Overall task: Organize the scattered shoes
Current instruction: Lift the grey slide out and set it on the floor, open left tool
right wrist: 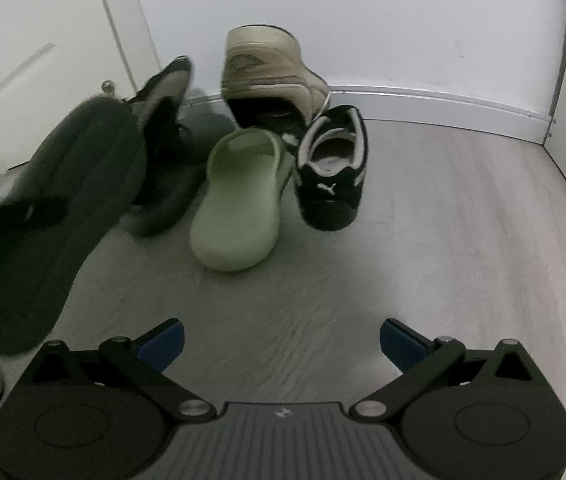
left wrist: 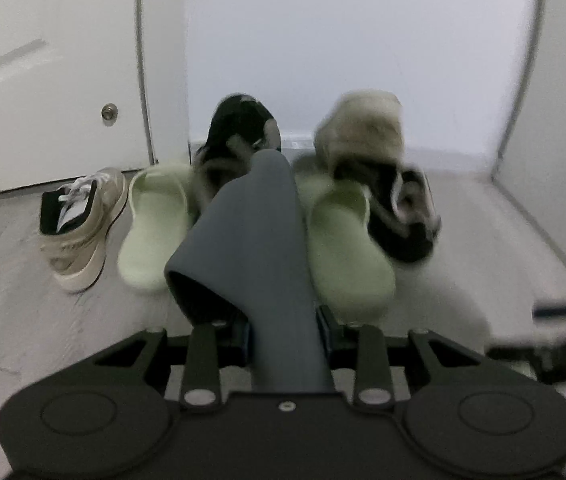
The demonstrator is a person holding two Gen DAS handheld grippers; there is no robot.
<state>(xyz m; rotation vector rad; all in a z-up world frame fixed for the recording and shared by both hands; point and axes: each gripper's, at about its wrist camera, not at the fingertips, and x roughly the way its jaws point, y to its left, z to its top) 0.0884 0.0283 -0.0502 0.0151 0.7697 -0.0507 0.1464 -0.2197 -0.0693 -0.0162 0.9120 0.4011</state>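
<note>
Left gripper (left wrist: 283, 320) clamps a grey slide sandal (left wrist: 251, 224), which I hold above the floor (left wrist: 23, 312); pale green slides (left wrist: 155, 224) lie just beyond, either side. Right gripper (right wrist: 281, 344) hangs open and empty, a black sneaker (right wrist: 333, 172) ahead.

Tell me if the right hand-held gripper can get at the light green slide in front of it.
Probably yes: the right hand-held gripper is open and empty, and bare floor lies between it and the light green slide.
</note>
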